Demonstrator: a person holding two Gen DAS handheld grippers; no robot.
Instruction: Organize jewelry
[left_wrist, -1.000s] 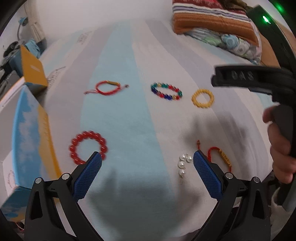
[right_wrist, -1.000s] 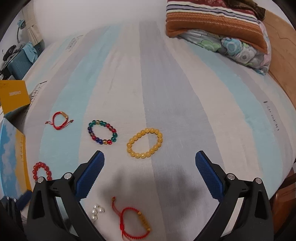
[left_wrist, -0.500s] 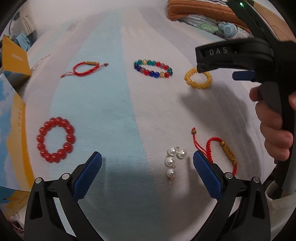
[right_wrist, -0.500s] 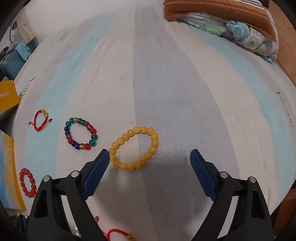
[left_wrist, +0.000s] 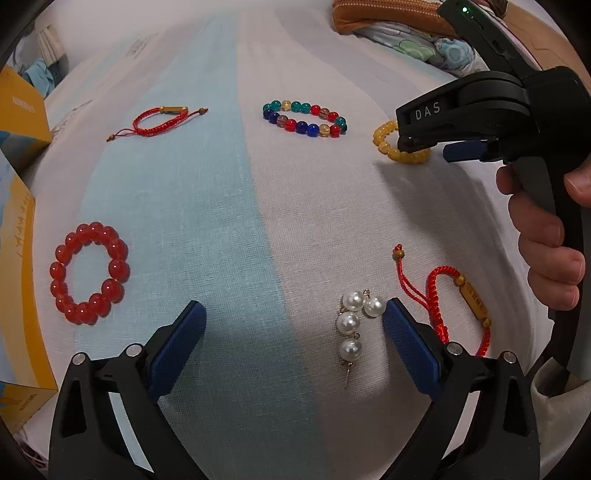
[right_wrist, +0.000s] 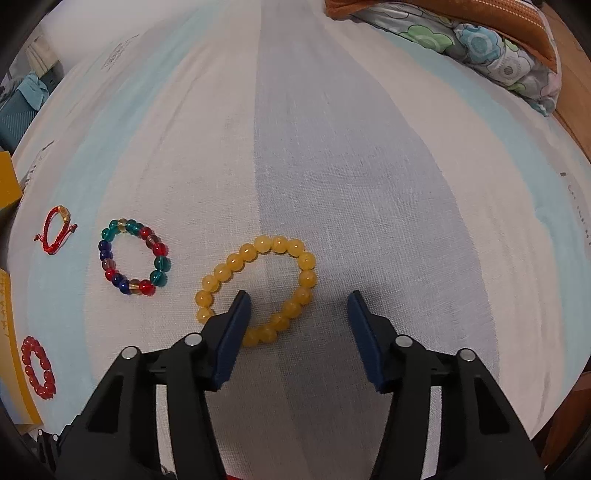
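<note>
1. Currently, you have six pieces of jewelry on the striped bedsheet (right_wrist: 332, 155): three beaded bracelets, two red cord bracelets and one pearl piece.
2. Beaded bracelets: the yellow bead bracelet (right_wrist: 258, 291) is a loop of glossy amber-yellow round beads; the multicolour bead bracelet (right_wrist: 135, 256) mixes teal, red, blue and amber beads and lies at 9 o'clock of the yellow one; the red bead bracelet (left_wrist: 89, 272) has large translucent red beads.
3. Cord bracelets: the far red cord bracelet (left_wrist: 159, 120) lies at 12 o'clock of the red beads; the near red cord bracelet (left_wrist: 448, 302), with a tan tube bead, lies at 3 o'clock of the pearls.
4. The pearl piece (left_wrist: 354, 325) shows four white pearls on gold wire.
5. Your right gripper (right_wrist: 297, 302) has just been closing; its jaws are part-way in and straddle the near side of the yellow bracelet, one blue finger inside the loop, one outside. No pad presses on the beads.
6. Your left gripper (left_wrist: 293, 314) stands wide, jaws easing inward, with the pearl piece just inside its right finger (left_wrist: 410, 350); contact cannot be told.
7. Your hand (left_wrist: 543, 243) holds the right gripper's handle.
</note>
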